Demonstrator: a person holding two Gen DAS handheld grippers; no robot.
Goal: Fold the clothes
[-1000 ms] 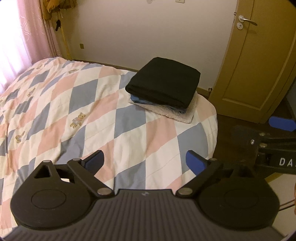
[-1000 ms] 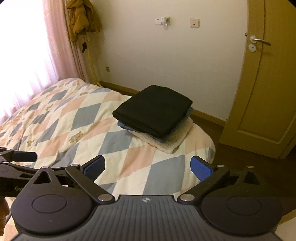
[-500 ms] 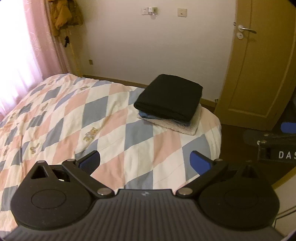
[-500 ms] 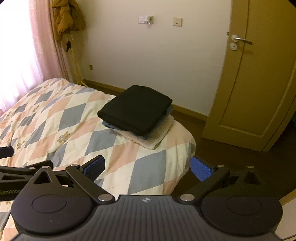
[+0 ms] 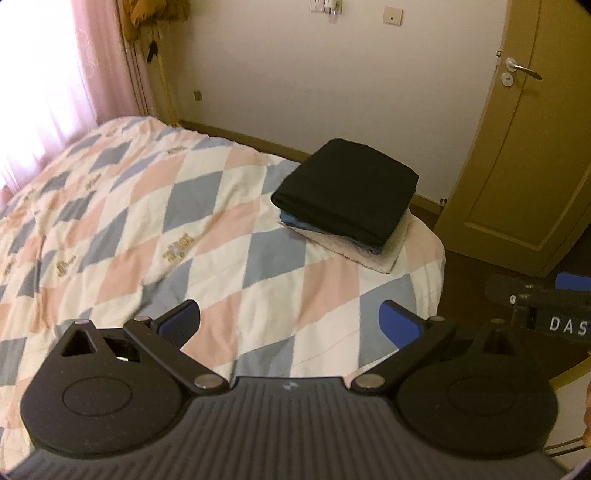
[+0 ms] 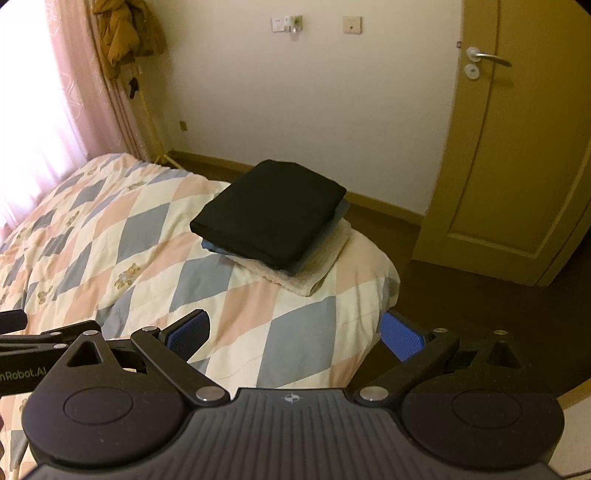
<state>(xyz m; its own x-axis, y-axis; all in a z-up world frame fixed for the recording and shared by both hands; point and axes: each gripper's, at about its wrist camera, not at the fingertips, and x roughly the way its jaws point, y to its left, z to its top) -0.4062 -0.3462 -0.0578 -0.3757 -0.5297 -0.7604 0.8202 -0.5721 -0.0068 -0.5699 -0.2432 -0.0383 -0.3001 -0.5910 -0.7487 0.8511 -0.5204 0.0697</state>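
Note:
A stack of folded clothes rests on the far right corner of the bed: a black garment (image 5: 347,195) (image 6: 269,212) on top, a blue one (image 5: 291,221) (image 6: 334,221) under it, a cream fleece (image 5: 384,254) (image 6: 314,269) at the bottom. My left gripper (image 5: 290,325) hovers open over the quilt near the bed's front edge, well short of the stack, nothing between its blue pads. My right gripper (image 6: 295,334) is open and empty too, above the bed's right front corner. Each gripper shows at the edge of the other's view.
The bed carries a diamond-patterned quilt (image 5: 147,229) (image 6: 110,236) in pink, blue and cream. A closed yellow door (image 5: 528,147) (image 6: 517,147) stands to the right, dark floor (image 6: 461,295) before it. Pink curtains (image 5: 55,74) cover the window at left. A jacket (image 6: 122,33) hangs in the corner.
Both grippers have pulled back and tilted up from the bed, so the stack looks farther off and more wall shows. Both stayed open and empty.

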